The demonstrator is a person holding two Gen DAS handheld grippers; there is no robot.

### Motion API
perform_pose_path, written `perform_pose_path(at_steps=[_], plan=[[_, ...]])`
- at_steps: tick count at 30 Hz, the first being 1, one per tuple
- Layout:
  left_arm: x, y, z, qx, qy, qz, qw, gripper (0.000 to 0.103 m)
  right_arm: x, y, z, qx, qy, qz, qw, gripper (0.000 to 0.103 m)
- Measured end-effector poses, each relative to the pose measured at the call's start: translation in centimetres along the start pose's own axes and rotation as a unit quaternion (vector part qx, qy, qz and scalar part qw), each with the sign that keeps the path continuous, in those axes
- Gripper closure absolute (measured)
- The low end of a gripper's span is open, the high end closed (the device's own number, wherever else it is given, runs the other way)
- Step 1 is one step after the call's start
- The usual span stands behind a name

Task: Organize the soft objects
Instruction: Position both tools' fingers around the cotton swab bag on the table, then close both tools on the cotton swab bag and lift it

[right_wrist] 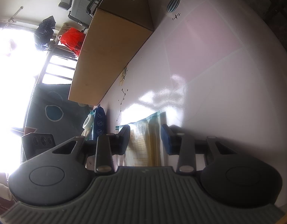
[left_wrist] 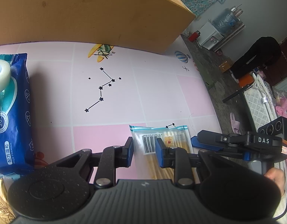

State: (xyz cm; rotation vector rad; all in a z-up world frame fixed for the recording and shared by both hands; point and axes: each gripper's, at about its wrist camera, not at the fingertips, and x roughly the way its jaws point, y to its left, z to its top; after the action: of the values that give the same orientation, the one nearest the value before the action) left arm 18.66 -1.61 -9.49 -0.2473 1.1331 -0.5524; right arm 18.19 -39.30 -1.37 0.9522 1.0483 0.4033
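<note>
The swab pack (left_wrist: 162,145) lies flat on the mat (left_wrist: 109,97), long axis along the left gripper (left_wrist: 144,149). Both grippers straddle it, jaws partly open; the right gripper (right_wrist: 145,137) (side-on) seemingly not pinching yet.

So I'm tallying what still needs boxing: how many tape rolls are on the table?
1 fully visible: a white tape roll on the blue wipes pack, far left. A second may sit below it, cut off by the frame edge.
</note>
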Motion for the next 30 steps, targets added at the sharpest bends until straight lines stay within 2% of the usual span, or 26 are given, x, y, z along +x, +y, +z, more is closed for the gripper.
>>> perform_pose_path(at_steps=[13, 19, 22, 25, 26, 27, 29, 30], plan=[[0.1, 1.1, 0.1, -0.033, 0.003, -0.013, 0.9994, 0.083, 0.1, -0.4, 0.2, 0.021, 0.002, 0.007, 1.000, 0.070], [0.1, 1.1, 0.0, -0.036, -0.001, -0.015, 0.9992, 0.081, 0.4, 0.0, 0.1, 0.021, -0.003, 0.005, 1.000, 0.065], [0.1, 0.7, -0.3, -0.027, -0.010, -0.015, 0.9995, 0.071, 0.6, 0.5, -0.2, 0.014, -0.012, 0.002, 1.000, 0.060], [0.1, 0.0, -0.5, -0.014, -0.020, -0.013, 0.9996, 0.072, 0.9, 1.3, -0.3, 0.004, -0.019, -0.001, 1.000, 0.050], [0.1, -0.3, -0.6, -0.008, -0.022, -0.010, 0.9997, 0.077, 1.0, 1.5, -0.4, 0.000, -0.020, -0.002, 1.000, 0.045], [0.1, -0.4, -0.6, -0.005, -0.023, -0.007, 0.9997, 0.086, 1.1, 1.9, -0.5, -0.009, -0.021, -0.004, 1.000, 0.042], [0.4, -0.5, -0.8, -0.010, -0.020, -0.008, 0.9997, 0.088, 1.5, 2.8, -0.7, -0.040, -0.018, -0.009, 0.999, 0.031], [0.4, -0.3, -1.0, -0.018, -0.026, -0.013, 0.9994, 0.091, 1.6, 3.2, -0.8, -0.054, -0.017, -0.011, 0.998, 0.028]])
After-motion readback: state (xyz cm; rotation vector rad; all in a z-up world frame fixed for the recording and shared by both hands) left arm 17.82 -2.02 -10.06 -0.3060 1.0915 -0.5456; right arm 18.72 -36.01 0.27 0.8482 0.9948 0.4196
